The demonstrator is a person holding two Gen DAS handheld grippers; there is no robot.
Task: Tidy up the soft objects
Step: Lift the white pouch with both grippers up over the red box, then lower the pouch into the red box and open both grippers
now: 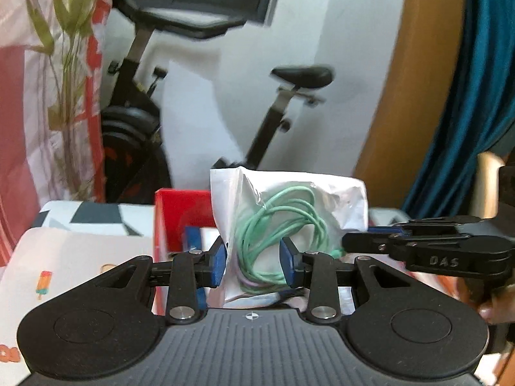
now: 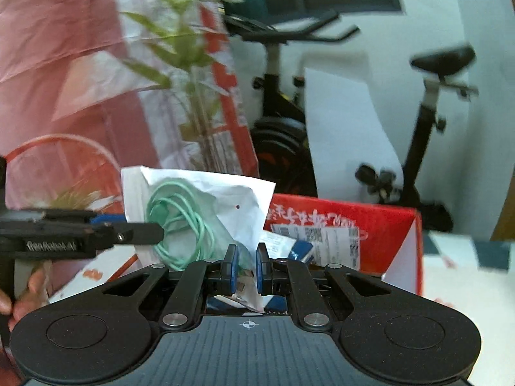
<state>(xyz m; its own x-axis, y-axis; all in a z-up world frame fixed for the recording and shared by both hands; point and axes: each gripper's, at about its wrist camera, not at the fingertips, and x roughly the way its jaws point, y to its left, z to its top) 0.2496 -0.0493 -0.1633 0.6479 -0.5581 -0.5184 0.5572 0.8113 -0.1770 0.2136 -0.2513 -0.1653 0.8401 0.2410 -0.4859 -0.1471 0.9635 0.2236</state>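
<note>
Both tongs clamp our bag (image 1: 289, 218): left tongs (image 1: 254, 265) squeeze its cable-filled middle, right tongs (image 2: 247, 270) pinch its lower corner, above the red box (image 2: 370, 225).

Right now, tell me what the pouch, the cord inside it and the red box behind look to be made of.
Pouch: thin glossy plastic film, probably; it crinkles, shines, and shows its contents.
Cord: mint-green, smooth rubbery sheath, likely a coiled cable.
Red box: printed cardboard, apparently; stiff straight walls, paper label stuck on.
</note>
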